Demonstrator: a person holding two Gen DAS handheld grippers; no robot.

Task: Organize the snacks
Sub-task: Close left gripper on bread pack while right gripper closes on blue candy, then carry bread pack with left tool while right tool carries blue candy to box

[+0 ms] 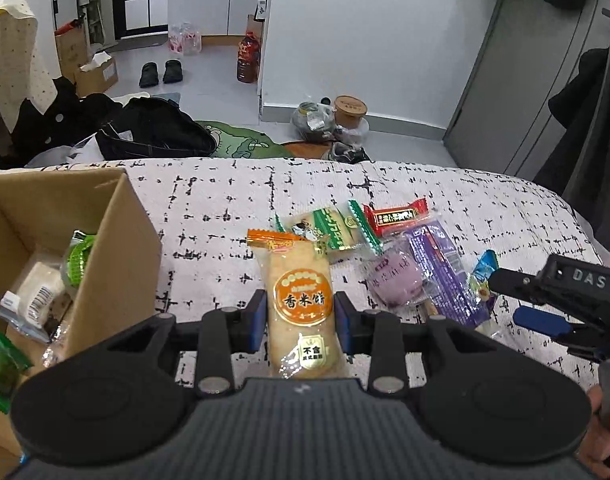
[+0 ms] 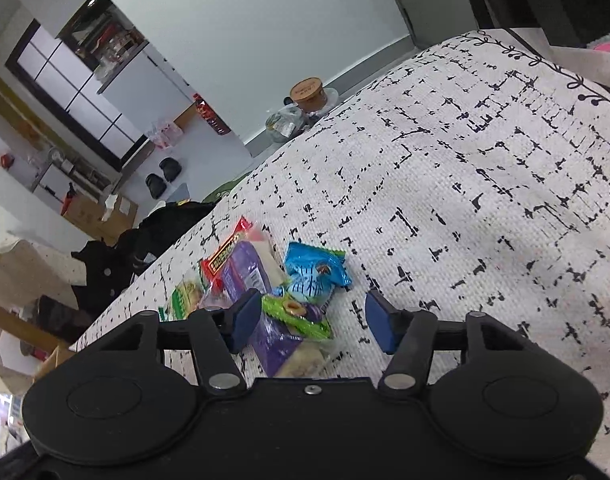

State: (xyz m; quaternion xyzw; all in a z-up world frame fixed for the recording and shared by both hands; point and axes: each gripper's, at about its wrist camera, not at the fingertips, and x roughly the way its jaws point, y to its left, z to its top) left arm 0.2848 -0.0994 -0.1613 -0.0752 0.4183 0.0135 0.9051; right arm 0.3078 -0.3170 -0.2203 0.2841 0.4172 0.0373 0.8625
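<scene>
Snacks being sorted from the patterned bed cover into a cardboard box.
Left claw pinches the rice cracker packet lengthwise, likely for boxing; right claw hangs wide open, empty, over the remaining pile.

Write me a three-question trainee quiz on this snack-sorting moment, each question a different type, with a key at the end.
1. True or false: the left gripper is shut on the orange rice cracker packet.
2. Multiple choice: the cardboard box stands where, relative to the cracker packet in the left wrist view? A) to its left B) to its right C) under it
3. Fill in the blank: the right gripper is ____, its pads apart above the green packet and purple packet, beside the blue packet.

Key: 1 true; 2 A; 3 open.
</scene>
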